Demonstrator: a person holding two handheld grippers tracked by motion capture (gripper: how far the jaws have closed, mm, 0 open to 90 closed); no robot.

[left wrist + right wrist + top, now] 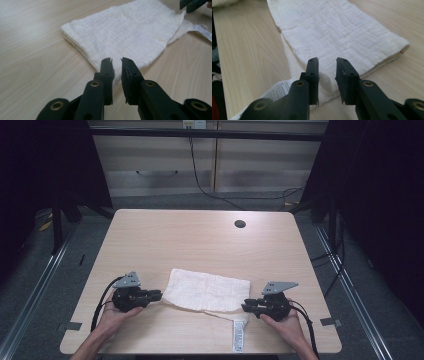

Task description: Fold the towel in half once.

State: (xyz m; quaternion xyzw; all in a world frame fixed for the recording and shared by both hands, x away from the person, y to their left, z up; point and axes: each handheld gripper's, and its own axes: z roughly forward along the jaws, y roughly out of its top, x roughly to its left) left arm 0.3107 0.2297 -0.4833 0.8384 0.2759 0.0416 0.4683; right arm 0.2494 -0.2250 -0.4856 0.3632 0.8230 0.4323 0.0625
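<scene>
While folded once and flat near front edge of desk (150, 235), cloth (207, 291) looks partly done: lower layer and label (239, 336) poking out at right corner. Left claw (157, 294) at left end, slightly spread, gripping nothing; right claw (246, 305) at right corner, spread, released. Likely left: another fold, tidying edges. Pale wood desk, cable hole (240, 224); beyond, grey floor, cabinet (210, 160), trailing cables.

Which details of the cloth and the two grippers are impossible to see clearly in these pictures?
- Care label print: too small in the high view; cut by the right gripper view's edge.
- Cloth lower layers: hidden by the top fold.
- Left gripper: whether its pads touch the cloth corner is hidden by the jaws.
- Right gripper: same doubt, same cause.
</scene>
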